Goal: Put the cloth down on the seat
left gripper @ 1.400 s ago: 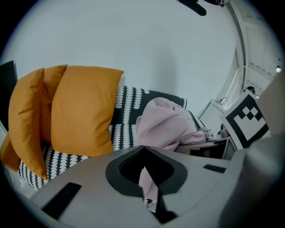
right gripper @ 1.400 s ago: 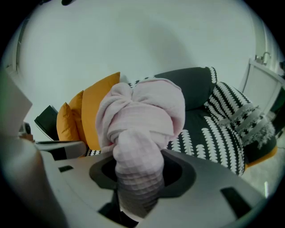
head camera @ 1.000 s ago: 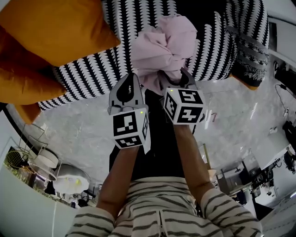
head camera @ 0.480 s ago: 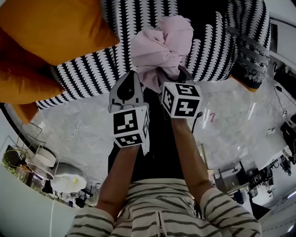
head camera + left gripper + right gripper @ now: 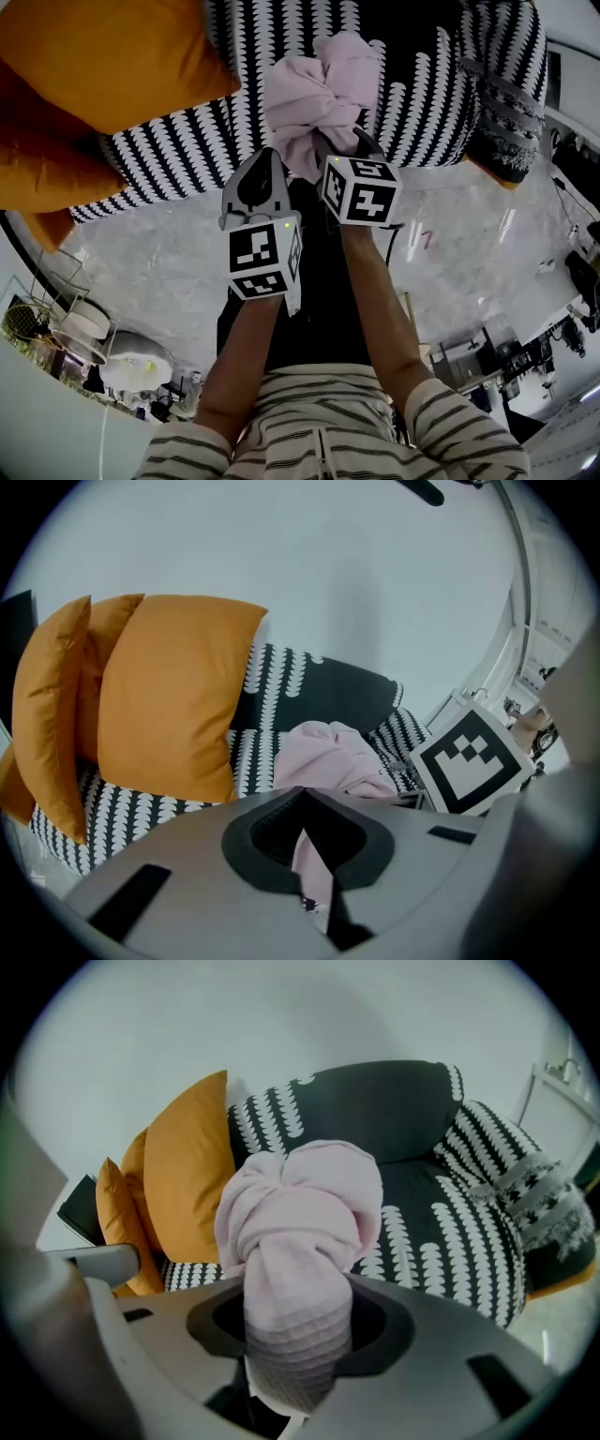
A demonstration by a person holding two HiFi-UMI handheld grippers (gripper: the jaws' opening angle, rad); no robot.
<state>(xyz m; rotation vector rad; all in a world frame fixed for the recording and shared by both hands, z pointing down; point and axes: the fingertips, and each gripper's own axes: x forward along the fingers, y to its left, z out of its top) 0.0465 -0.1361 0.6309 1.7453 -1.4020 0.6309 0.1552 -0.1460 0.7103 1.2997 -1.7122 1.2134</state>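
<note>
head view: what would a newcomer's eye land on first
The bunched pink cloth, clamped in the right tongs above the black-and-white patterned seat. The left tongs pinch a thin strip of it too. Bright orange cushions fill the upper left.

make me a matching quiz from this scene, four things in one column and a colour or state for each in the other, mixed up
Things:
1. cloth
2. cushion
3. sofa seat
4. right gripper

Colour or state:
A. black with a white pattern
B. fingers shut on the cloth
C. orange
D. pale pink, bunched up

Pairs: 1-D, 2-C, 3-A, 4-B
</note>
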